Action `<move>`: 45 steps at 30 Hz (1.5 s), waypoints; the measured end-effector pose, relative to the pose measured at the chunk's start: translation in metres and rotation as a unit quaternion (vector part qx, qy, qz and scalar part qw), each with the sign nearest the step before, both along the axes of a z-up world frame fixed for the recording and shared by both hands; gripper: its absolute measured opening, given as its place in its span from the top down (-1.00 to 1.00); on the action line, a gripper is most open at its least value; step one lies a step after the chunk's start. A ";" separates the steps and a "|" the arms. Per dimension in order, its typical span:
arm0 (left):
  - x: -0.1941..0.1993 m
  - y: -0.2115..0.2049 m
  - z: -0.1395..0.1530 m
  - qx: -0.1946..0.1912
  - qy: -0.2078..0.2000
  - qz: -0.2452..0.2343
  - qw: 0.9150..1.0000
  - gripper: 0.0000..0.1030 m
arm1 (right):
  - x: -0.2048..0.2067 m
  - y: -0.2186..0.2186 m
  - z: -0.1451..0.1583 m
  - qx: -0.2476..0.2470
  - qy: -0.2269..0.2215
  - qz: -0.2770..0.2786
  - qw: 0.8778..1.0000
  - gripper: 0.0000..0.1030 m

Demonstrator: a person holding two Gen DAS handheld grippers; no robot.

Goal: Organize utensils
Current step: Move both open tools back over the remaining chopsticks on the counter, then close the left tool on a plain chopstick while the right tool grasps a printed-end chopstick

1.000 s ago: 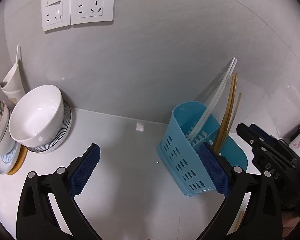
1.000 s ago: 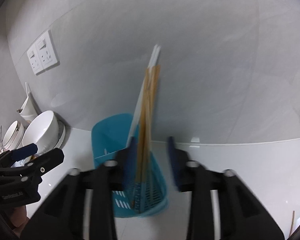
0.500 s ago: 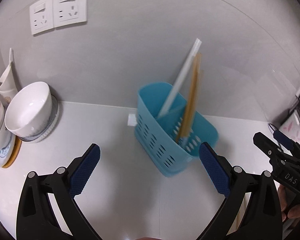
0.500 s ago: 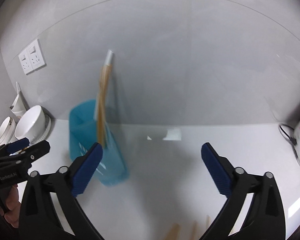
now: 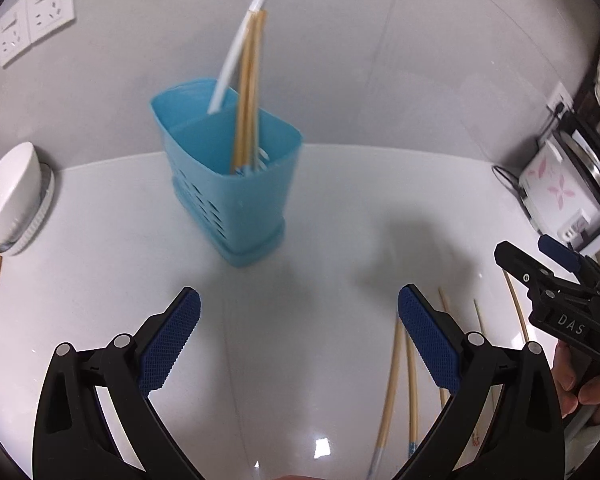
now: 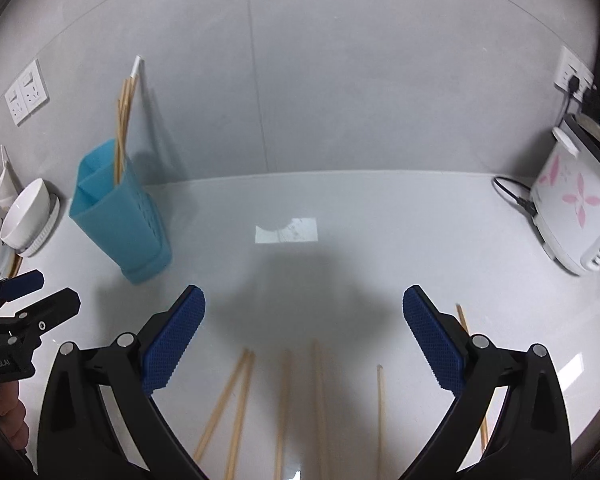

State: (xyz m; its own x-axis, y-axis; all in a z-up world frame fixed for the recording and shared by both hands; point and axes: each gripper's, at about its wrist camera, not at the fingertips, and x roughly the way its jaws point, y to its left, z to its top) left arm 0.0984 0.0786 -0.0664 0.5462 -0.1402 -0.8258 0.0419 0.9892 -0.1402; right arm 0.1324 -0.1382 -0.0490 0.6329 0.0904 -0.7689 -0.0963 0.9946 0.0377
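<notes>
Both grippers have swung away from the blue holder (image 6: pixel 118 216), now back-left on the countertop (image 6: pixel 340 216), and the right gripper's (image 6: pixel 303 336) jaws have just sprung wide, nothing between them. Left gripper (image 5: pixel 299 340) gapes wide too, empty. Loose chopsticks (image 6: pixel 318 396) lie at the front edge, below the right gripper. Holder carries bamboo chopsticks (image 5: pixel 247 92) and a white one (image 5: pixel 234 56), leaning.

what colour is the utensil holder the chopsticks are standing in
Light blue, with rows of slots in its side. The utensil holder shows best in the left wrist view.
</notes>
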 end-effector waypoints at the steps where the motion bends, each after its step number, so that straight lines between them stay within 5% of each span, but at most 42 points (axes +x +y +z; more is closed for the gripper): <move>1: -0.002 -0.004 -0.002 0.000 0.004 -0.005 1.000 -0.89 | -0.003 -0.004 -0.003 -0.003 0.007 -0.001 1.000 -0.85; 17: -0.031 -0.061 -0.068 0.016 0.101 -0.063 0.993 -0.89 | -0.046 -0.034 -0.069 -0.051 0.118 0.002 0.992 -0.83; 38: -0.053 -0.075 -0.120 0.069 0.188 -0.079 0.977 -0.86 | -0.074 -0.024 -0.112 -0.078 0.251 0.042 0.964 -0.20; 45: -0.050 -0.079 -0.119 0.098 0.207 -0.086 0.970 -0.66 | -0.064 -0.023 -0.115 -0.078 0.273 0.050 0.957 0.07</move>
